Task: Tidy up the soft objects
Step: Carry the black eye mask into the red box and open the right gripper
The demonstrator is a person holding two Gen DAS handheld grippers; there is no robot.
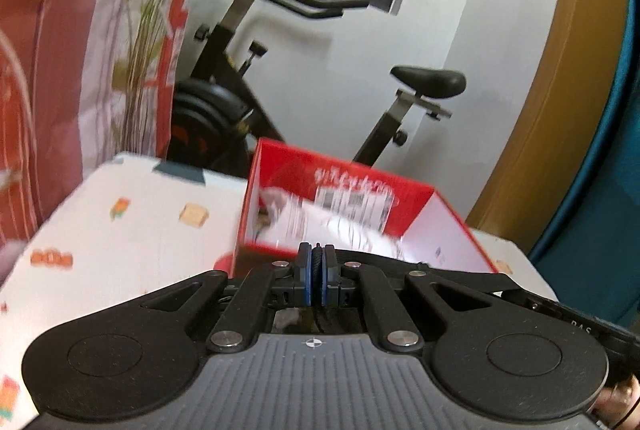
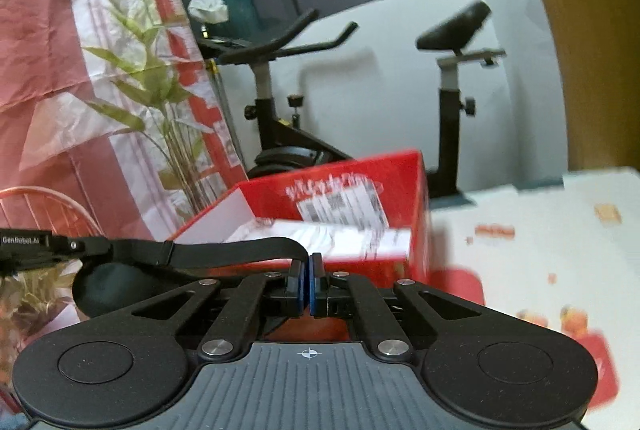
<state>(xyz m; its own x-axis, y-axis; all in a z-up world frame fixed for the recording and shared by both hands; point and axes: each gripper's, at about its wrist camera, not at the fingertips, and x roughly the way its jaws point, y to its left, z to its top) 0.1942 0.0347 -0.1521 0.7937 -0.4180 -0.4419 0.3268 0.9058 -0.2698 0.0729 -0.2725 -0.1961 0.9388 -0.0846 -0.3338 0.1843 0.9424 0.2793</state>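
Table point(image 1: 132, 230): white patterned cloth; far edge runs behind the red box point(image 1: 420, 214), bare cloth open to its left.
Red box: open-topped, on the table ahead of both tools; contents white, blurred, not identifiable.
Left gripper point(image 1: 317, 262): jaws closed on a thin black strap point(image 1: 420, 268); its far end is cut off.
Right gripper point(image 2: 309, 272): jaws closed, pinching a black strap point(image 2: 224, 250) trailing left.
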